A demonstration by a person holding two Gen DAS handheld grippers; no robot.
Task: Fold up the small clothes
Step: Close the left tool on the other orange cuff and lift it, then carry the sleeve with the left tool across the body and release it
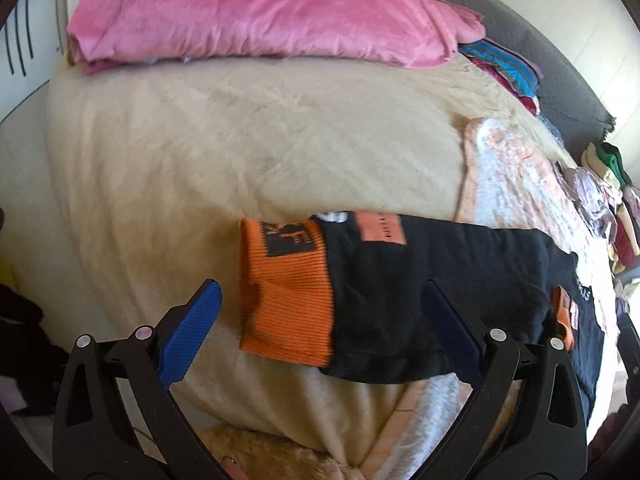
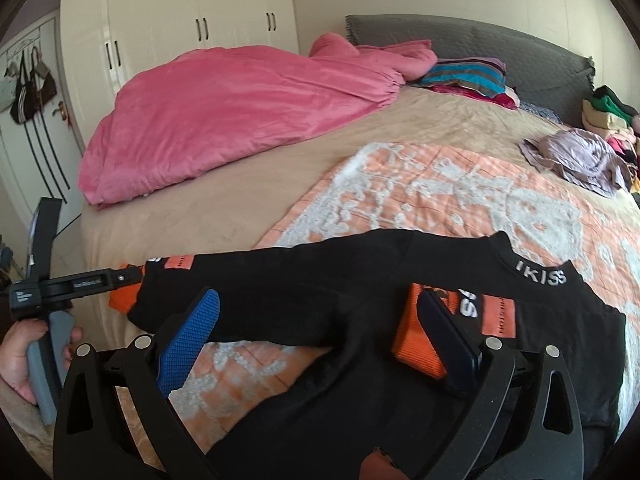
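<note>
A black long-sleeved top with orange cuffs and "IKISS" on its collar lies flat on a peach and white blanket. One sleeve stretches out to the left and ends in an orange cuff. The other sleeve is folded across the body, with its orange cuff on top. My left gripper is open, its blue pads on either side of the outstretched cuff. In the right wrist view a hand holds the left gripper at that cuff. My right gripper is open over the top's body.
A beige cover spreads over the bed, with a pink duvet heaped at the far side. Striped pillows lean on the grey headboard. A crumpled lilac garment and a clothes pile sit at right.
</note>
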